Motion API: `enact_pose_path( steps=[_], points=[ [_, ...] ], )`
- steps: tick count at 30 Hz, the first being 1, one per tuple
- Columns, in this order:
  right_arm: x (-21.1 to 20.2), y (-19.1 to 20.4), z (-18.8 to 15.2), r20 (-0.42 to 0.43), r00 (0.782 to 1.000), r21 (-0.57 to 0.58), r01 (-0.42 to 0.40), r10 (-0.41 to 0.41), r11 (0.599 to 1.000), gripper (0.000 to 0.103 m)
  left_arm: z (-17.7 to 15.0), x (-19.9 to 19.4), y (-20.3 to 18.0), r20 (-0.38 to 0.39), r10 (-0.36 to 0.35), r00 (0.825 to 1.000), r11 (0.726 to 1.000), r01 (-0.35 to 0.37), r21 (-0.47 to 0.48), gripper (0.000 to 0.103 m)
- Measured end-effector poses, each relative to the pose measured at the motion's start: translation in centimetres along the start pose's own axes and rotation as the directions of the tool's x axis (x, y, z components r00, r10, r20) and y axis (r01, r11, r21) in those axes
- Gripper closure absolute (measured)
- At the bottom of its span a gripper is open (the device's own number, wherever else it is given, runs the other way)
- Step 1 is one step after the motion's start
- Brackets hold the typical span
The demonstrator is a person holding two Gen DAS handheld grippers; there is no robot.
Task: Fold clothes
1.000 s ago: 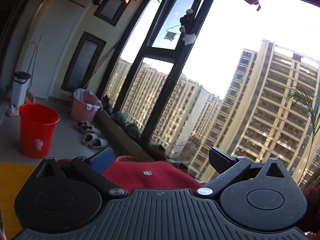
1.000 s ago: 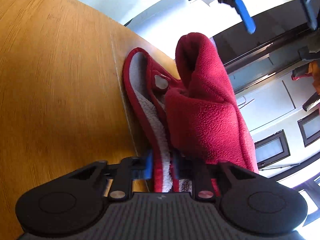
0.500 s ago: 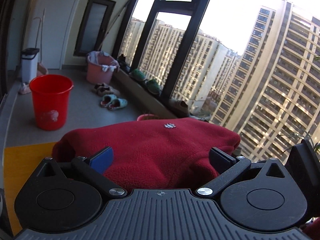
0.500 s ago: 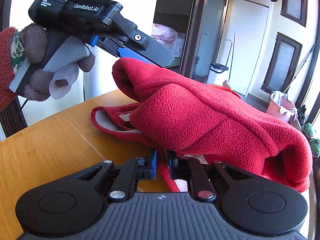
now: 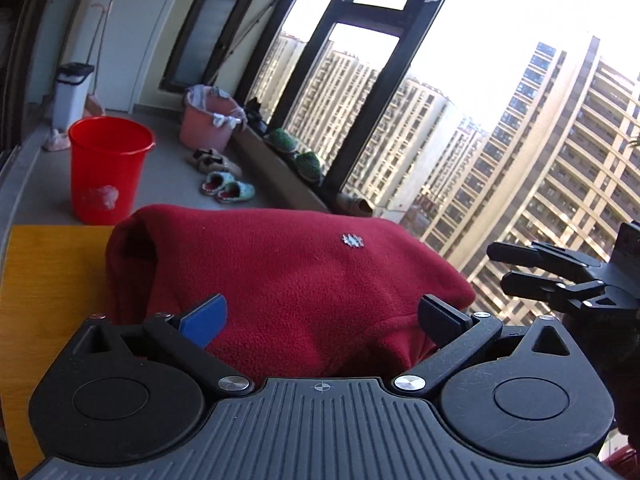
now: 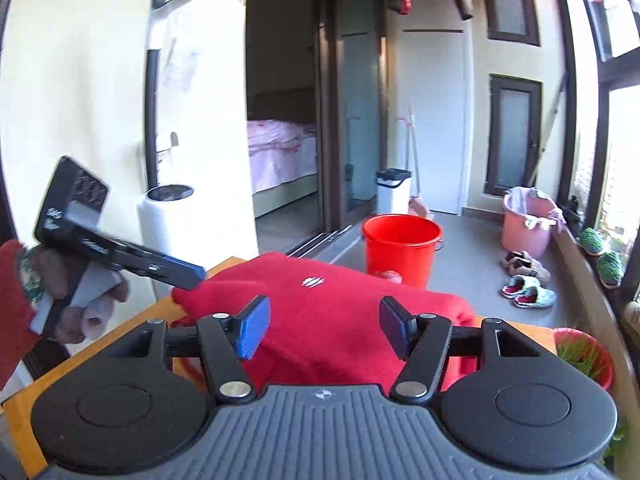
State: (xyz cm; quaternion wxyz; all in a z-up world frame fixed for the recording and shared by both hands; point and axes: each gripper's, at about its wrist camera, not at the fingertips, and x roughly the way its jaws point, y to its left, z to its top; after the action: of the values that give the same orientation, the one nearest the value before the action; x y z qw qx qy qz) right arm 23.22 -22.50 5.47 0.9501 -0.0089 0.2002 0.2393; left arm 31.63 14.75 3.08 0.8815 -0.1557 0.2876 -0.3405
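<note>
Change: right gripper (image 6: 322, 330) let go of the garment's white-lined edge it was pinching a second ago; its jaws have just been opening and now stand apart with nothing pressed between them, raised over the cloth.
Left view change: more of the red cloth shows now than a second ago, when only a strip of it rose above the gripper body.
Surroundings: round red plastic bucket (image 5: 107, 168) stands on the grey balcony floor beyond the counter; a pink plastic tub (image 5: 208, 122) with cloth draped on its rim sits further back near the window; a pair of pale green slippers (image 5: 228, 188) lies between them.
More behind: white lidded bin (image 6: 394, 196) by the door; a white upright appliance with a dark handle (image 6: 160, 184) against the wall.
In the way: nothing lies on the garment.
Left gripper (image 5: 320, 320): jaws wide apart, blue pad on one side, dark pad on the other, the cloth bulging in front of them; whether either pad touches it cannot be told.
Left hand (image 6: 76, 296): in a brown knitted glove, holding that gripper at the garment's left end.
Garment: red fleece garment (image 5: 288, 280) lies on the orange-brown wooden counter (image 5: 44, 292), folded into a thick rounded bundle, a small silver emblem (image 5: 352, 240) on top.
</note>
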Motion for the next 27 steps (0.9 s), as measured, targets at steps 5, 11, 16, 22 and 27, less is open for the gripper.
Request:
enact_pose_path(
  steps=[5, 11, 16, 22, 27],
  points=[
    [4.1, -8.2, -2.7, -0.088, 0.995, 0.359, -0.021, 0.056, 0.933, 0.011, 2.0, -0.1, 3.2, 0.059, 0.103, 0.993, 0.967, -0.086, -0.239, 0.0],
    [9.1, -9.5, -8.7, -0.133, 0.968, 0.545, -0.109, 0.213, 0.832, 0.009, -0.6, 3.8, 6.2, -0.096, 0.112, 0.989, 0.933, -0.138, -0.332, 0.0],
    [9.9, -9.0, -7.2, -0.054, 0.977, 0.483, -0.154, 0.205, 0.862, 0.034, -0.6, 5.1, 7.2, -0.021, 0.016, 1.0, 0.907, -0.023, -0.42, 0.01],
    [6.6, -9.4, -6.7, -0.026, 0.985, 0.407, -0.144, 0.169, 0.902, 0.045, 0.0, 2.8, 1.0, 0.061, 0.05, 0.997, 0.989, -0.041, -0.14, 0.016],
    [6.5, -8.4, -11.7, -0.122, 0.979, 0.413, -0.098, 0.162, 0.905, 0.039, -5.6, 3.6, 0.8, -0.082, 0.13, 0.988, 0.987, -0.137, -0.088, 0.007]
  ],
)
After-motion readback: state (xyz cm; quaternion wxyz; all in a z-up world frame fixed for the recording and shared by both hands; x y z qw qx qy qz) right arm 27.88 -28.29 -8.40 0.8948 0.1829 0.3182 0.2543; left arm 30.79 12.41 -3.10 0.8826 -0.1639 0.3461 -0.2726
